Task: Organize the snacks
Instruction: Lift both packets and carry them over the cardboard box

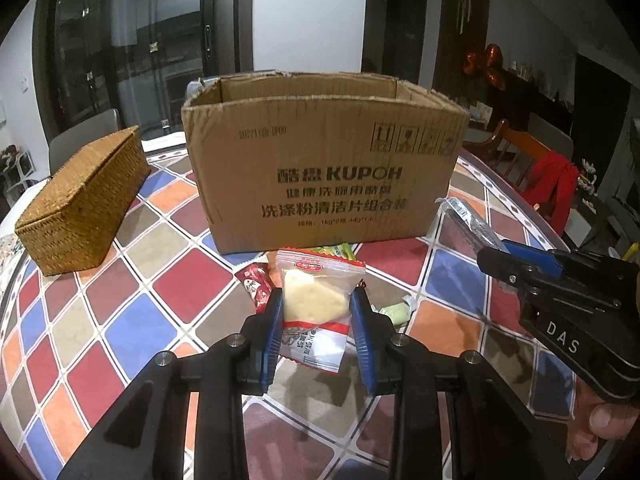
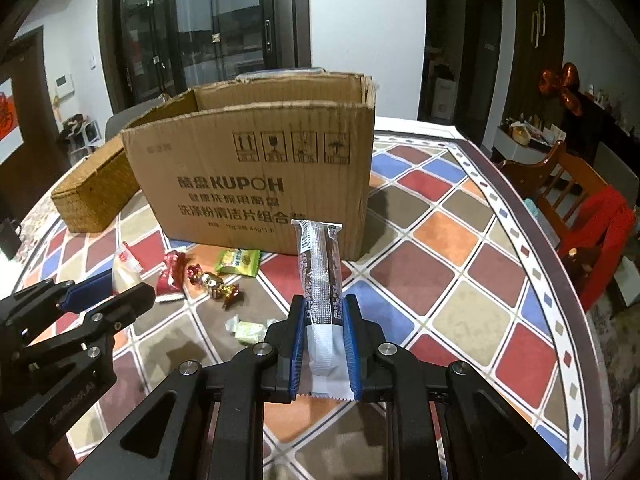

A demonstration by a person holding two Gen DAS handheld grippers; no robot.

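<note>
A pale snack packet (image 1: 316, 300) is clamped in the left gripper (image 1: 318, 312) and a long bar (image 2: 320, 280) in the right gripper (image 2: 325, 336), both short of the cardboard box (image 1: 320, 160); slippery wrappers could be dropped outside it.

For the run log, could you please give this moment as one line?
left gripper: shut on pastry pack | right gripper: shut on bar | box: open | loose snacks on table
</note>
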